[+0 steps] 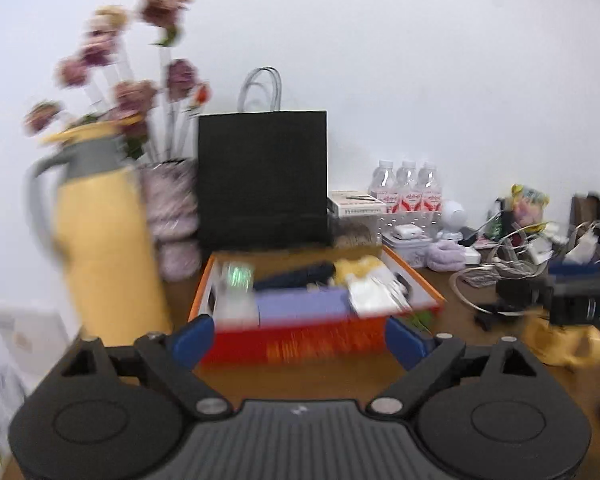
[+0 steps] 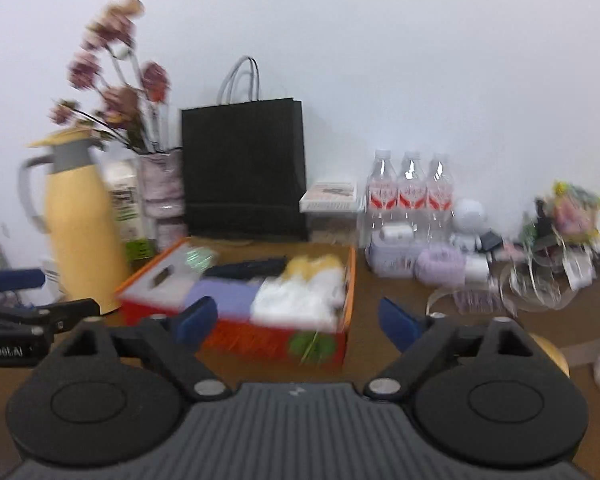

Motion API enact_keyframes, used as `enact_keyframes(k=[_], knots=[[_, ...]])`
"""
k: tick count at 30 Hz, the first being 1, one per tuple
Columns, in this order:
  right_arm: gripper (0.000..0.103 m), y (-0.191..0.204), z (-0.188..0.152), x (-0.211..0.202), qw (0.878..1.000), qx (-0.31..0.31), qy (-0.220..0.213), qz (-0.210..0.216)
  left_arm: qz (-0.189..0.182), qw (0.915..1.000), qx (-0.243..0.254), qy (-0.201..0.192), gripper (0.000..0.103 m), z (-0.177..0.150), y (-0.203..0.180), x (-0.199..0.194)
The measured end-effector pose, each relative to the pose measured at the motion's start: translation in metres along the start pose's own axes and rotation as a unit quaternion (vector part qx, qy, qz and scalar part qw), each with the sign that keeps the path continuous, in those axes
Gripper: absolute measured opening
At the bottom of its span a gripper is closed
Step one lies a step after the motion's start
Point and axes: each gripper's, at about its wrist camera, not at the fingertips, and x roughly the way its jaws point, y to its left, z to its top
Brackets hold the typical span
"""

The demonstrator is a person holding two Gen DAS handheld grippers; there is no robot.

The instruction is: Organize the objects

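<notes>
On the brown wooden table (image 1: 332, 376), at twelve o'clock from both grippers, stands the orange-red open cardboard box (image 1: 300, 344), the task's container. Its front wall is red with orange streaks, its rim orange with white inner flaps. Inside lie a lilac flat packet (image 1: 300, 304), a dark navy folded item (image 1: 296, 276), white crumpled pieces (image 1: 372, 296) and something pale yellow (image 1: 360, 266); blur hides finer detail.

Behind the box, the black paper carrier bag with white cord handles (image 1: 262, 178) stands upright against the white wall. At ten o'clock rises the yellow thermos jug with grey collar and handle (image 1: 104, 240), with a vase of dried pinkish flowers (image 1: 168, 216) just beside it. At two o'clock are three clear water bottles with red labels (image 1: 406, 188).

The left gripper (image 1: 298, 340) is released, its blue pads (image 1: 192, 340) spread wide either side of the box front, nothing between them touching. The right gripper (image 2: 296, 320) is likewise spread, grasping nothing.

Only the left wrist view shows a yellow mug (image 1: 568, 346) at three o'clock, under the other gripper. Only the right wrist view shows a green leaf print (image 2: 312, 346) on the box's front corner, and a white-and-green carton (image 2: 126, 208) behind the thermos.
</notes>
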Motion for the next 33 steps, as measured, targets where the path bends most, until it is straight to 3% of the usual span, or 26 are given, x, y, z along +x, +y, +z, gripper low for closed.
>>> enact_keyframes(k=[1, 3, 5, 7, 10, 13, 18, 22, 27, 33], knots=[[0.102, 0.004, -0.015, -0.022, 1.0, 0.014, 0.003, 0.007, -0.012, 0.9998, -0.011, -0.007, 0.092, -0.012, -0.001, -0.029], [0.103, 0.014, -0.048, -0.068, 0.999, 0.026, 0.016, 0.03, -0.028, 0.9993, -0.023, -0.012, 0.098, -0.036, -0.005, -0.082], [0.103, 0.029, -0.075, -0.112, 0.997, 0.0, 0.06, 0.04, -0.019, 0.9991, -0.038, 0.007, 0.101, -0.056, -0.009, -0.122], [0.103, 0.042, -0.094, -0.15, 0.995, -0.025, 0.081, 0.046, -0.015, 0.998, -0.05, 0.035, 0.102, -0.077, -0.011, -0.152], [0.103, 0.052, -0.111, -0.195, 0.996, -0.005, 0.08, 0.045, 0.011, 0.9957, -0.055, 0.074, 0.101, -0.097, -0.013, -0.175], [0.103, 0.068, -0.098, -0.203, 0.997, -0.023, 0.061, 0.033, 0.024, 0.9971, -0.046, 0.056, 0.102, -0.097, -0.014, -0.197], [0.103, 0.073, -0.091, -0.21, 0.997, -0.008, 0.08, 0.003, 0.049, 0.9962, -0.05, 0.052, 0.102, -0.091, -0.013, -0.218], [0.103, 0.068, -0.092, -0.21, 0.995, 0.0, 0.098, -0.016, 0.042, 0.996, -0.06, 0.051, 0.102, -0.087, -0.009, -0.228], [0.103, 0.07, -0.093, -0.216, 0.996, 0.005, 0.085, 0.021, 0.037, 0.997, -0.053, 0.043, 0.102, -0.087, -0.011, -0.236], [0.103, 0.074, -0.093, -0.214, 0.995, 0.001, 0.093, 0.028, 0.038, 0.9971, -0.049, 0.044, 0.102, -0.087, -0.013, -0.236]])
